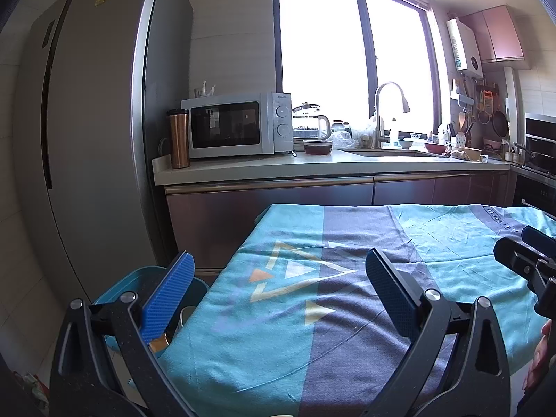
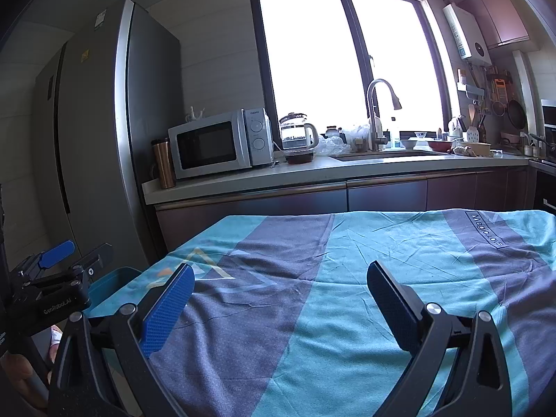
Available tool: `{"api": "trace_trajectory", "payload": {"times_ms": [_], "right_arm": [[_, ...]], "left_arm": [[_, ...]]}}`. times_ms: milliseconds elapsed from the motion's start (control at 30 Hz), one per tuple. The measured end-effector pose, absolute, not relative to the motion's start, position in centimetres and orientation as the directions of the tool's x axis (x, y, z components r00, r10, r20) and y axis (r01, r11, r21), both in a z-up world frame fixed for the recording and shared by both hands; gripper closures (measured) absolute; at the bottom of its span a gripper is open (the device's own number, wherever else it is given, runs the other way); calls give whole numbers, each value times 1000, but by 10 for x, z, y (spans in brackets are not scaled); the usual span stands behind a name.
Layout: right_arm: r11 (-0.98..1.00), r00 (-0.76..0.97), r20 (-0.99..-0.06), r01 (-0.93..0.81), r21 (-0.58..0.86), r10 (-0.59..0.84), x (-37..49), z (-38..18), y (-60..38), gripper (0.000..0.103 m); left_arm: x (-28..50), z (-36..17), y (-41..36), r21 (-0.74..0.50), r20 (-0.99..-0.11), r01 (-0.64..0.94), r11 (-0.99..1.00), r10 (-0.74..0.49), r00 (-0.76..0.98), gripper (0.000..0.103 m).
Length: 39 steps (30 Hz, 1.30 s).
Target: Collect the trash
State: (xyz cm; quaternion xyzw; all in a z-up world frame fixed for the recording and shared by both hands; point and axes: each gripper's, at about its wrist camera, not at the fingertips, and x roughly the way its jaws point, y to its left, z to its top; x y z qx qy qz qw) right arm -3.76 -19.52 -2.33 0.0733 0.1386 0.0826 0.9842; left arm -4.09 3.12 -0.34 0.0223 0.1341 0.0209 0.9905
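Teal bin upright, tongs wide.

Table, teal-and-grey patterned cloth spread directly over it

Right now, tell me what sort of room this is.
A home kitchen, most likely: a microwave sits on the counter beside a sink faucet, with a tall fridge at the left.

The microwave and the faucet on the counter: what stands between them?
Between the microwave and the faucet, the left wrist view shows a glass kettle, a dark bowl and clear plastic bags.
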Motion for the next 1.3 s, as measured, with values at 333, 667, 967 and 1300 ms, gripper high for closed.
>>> {"api": "trace_trajectory", "payload": {"times_ms": [333, 667, 967, 1300], "right_arm": [[976, 948, -262, -138, 169, 180, -37, -24, -195, 7], [976, 948, -263, -136, 171, 178, -37, -26, -194, 7], [976, 949, -261, -134, 172, 176, -38, -26, -194, 7], [976, 949, -263, -132, 173, 175, -38, -26, -195, 7]], "left_arm": [[-38, -5, 30, 50, -268, -33, 998, 45, 962, 6], [-37, -6, 29, 48, -271, -28, 998, 41, 962, 6], [-37, -6, 27, 45, -272, -27, 999, 38, 961, 6], [-35, -7, 24, 45, -274, -23, 999, 35, 961, 6]]}}
